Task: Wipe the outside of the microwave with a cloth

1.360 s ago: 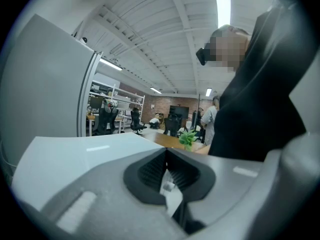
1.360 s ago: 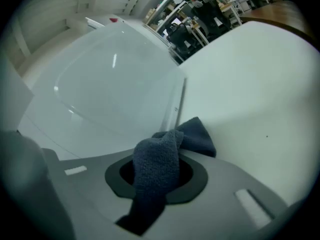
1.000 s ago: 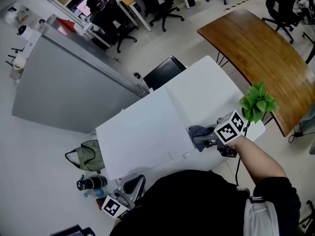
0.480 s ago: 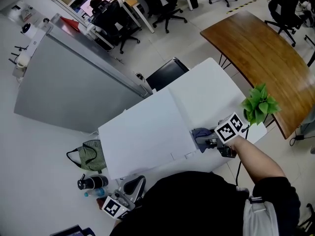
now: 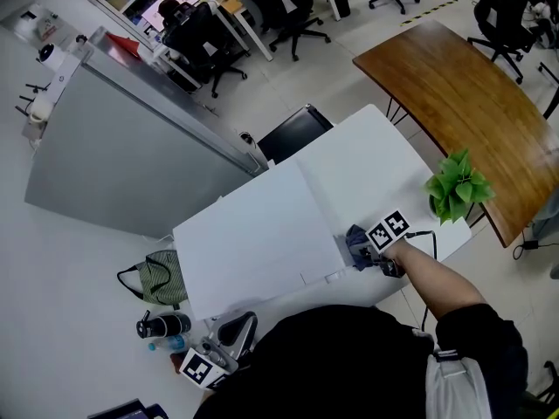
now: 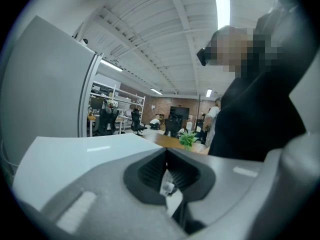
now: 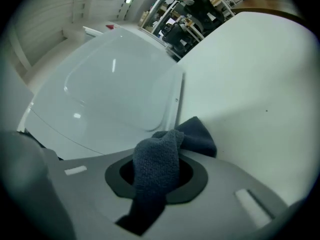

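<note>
The white microwave [image 5: 262,234] fills the middle of the head view, its top facing me. My right gripper [image 5: 365,251] is shut on a dark blue-grey cloth [image 5: 356,238] and presses it on the microwave's near right part. In the right gripper view the cloth [image 7: 160,159] bunches out of the jaws, its tip touching the white surface beside the rounded door panel [image 7: 115,84]. My left gripper [image 5: 234,332] hangs low at the bottom left, away from the microwave. In its own view the left gripper [image 6: 167,181] is shut, holding nothing.
A green plant [image 5: 458,186] stands just right of the microwave. Beyond it is a brown wooden table [image 5: 454,85]. A grey partition [image 5: 122,155] runs at the left. A green bag [image 5: 157,276] and a black bottle [image 5: 162,325] lie on the floor. Office chairs [image 5: 293,11] stand at the back.
My right gripper has shifted a little to the left and lower, with the cloth still pressed on the white surface. The left gripper has stayed put.
</note>
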Motion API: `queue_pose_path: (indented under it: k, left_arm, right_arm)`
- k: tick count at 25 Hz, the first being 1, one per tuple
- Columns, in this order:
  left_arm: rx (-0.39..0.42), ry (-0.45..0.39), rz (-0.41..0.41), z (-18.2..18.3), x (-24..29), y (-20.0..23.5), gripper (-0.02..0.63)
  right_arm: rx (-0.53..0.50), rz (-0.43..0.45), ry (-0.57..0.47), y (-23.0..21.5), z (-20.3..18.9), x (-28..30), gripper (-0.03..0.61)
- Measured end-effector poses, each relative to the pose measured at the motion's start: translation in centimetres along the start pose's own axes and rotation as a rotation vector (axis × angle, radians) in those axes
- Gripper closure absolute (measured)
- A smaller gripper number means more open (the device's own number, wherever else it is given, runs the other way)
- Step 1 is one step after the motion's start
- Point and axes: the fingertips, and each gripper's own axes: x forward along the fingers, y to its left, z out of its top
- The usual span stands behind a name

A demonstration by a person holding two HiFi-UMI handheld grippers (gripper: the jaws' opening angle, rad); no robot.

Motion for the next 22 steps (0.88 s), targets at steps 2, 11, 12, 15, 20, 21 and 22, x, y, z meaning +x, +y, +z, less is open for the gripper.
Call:
queue_pose_path:
  k: [2, 11, 12, 15, 20, 21, 22]
  left_arm:
    - [0.0, -0.002, 0.0, 0.0, 0.0, 0.0, 0.611]
    - [-0.012, -0.008, 0.007, -0.4, -0.8, -0.2, 0.611]
    - [-0.014, -0.011, 0.008, -0.4, -1.0, -0.2, 0.611]
    - [-0.019, -0.023, 0.01, -0.6, -1.7, -0.2, 0.611]
    - [-0.019, -0.053, -0.013, -1.0, -4.4, -0.3, 0.611]
    - [-0.02, -0.066, -0.017, -1.1, -5.2, -0.3, 0.611]
    - [-0.021, -0.078, -0.022, -1.2, -6.2, -0.4, 0.611]
  right_arm:
    - [0.001, -0.047, 0.027, -1.5, -0.6, 0.8, 0.506]
    - [-0.025, -0.088, 0.022, -1.9, -0.5, 0.7, 0.503]
    - [-0.031, -0.09, 0.001, -1.6, -0.1, 0.3, 0.503]
    - [-0.059, -0.106, -0.069, -0.3, 1.6, -1.2, 0.502]
    - [-0.103, -0.205, -0.183, 1.1, 3.6, -4.6, 0.502]
    - [-0.11, -0.232, -0.208, 1.4, 3.9, -5.4, 0.502]
    - [-0.115, -0.257, -0.232, 1.9, 4.0, -6.3, 0.502]
